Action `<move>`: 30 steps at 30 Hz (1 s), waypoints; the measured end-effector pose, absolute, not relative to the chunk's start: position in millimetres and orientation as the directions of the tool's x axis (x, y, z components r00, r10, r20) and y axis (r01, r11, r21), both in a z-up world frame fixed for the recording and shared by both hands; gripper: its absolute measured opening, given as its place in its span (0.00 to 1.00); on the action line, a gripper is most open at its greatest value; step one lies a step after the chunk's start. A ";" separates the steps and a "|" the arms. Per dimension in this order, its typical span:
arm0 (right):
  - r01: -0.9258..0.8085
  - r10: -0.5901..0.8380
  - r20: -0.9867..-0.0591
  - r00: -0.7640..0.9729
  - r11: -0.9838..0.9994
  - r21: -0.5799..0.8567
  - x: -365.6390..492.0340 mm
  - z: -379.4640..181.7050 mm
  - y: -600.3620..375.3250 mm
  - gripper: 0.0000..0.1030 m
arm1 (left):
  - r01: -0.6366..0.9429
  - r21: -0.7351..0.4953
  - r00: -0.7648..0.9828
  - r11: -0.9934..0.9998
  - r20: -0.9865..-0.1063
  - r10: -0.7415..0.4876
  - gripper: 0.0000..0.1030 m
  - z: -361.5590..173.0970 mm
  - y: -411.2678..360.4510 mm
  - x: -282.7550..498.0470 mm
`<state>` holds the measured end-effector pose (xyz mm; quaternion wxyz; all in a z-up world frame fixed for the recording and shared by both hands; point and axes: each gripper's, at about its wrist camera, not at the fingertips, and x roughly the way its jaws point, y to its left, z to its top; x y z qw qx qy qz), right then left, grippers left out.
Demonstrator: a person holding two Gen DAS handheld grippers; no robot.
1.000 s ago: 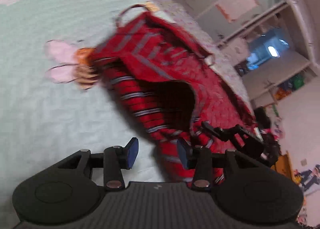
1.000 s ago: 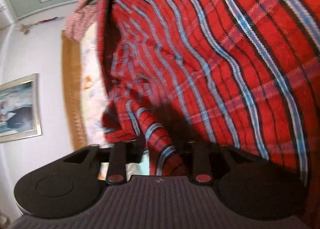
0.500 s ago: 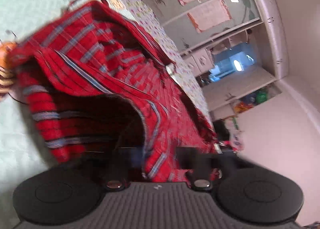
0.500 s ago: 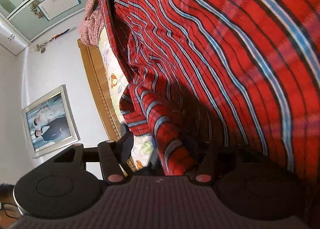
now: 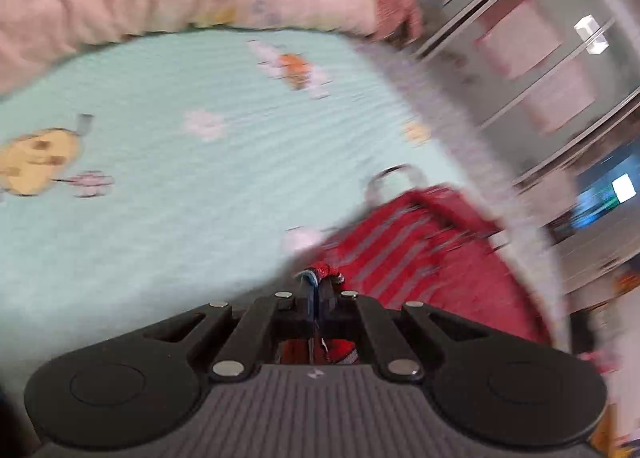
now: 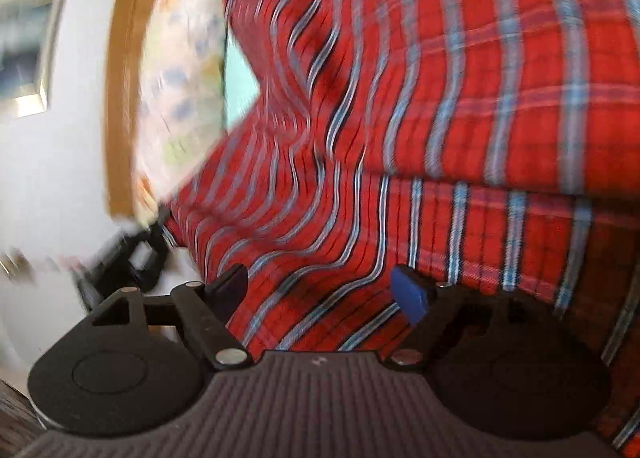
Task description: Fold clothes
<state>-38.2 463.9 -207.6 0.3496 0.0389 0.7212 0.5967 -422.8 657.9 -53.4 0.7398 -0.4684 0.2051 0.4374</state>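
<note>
Left claw clamped tight on a pinch of the red plaid shirt, which trails down toward the right edge of the bed. Right claw has just been opening; jaws wide, shirt cloth lying between the pads but not pressed. Judgement: carry the pinched edge over in one smooth arc, keep it taut, lay flat before releasing. Heavy blur.

Red plaid shirt motion-blurred, cut off at right edge — wall picture smeared, unreadable.
</note>
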 end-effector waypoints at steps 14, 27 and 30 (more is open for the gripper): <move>-0.728 0.285 -0.701 -0.653 0.020 0.686 -112.3 -158.8 484.7 0.92 | -0.830 -0.530 0.380 -0.172 -0.764 0.521 0.26 -65.7 678.4 -515.3; -0.631 0.289 -0.630 -0.721 0.101 0.769 -97.6 -170.3 499.3 0.98 | -0.843 -0.537 0.474 -0.031 -0.769 0.428 0.40 -135.5 617.0 -499.8; -0.632 0.289 -0.629 -0.722 0.097 0.769 -97.2 -171.7 498.8 0.99 | -0.807 -0.584 0.506 -0.089 -0.760 0.407 0.40 -153.1 608.8 -502.5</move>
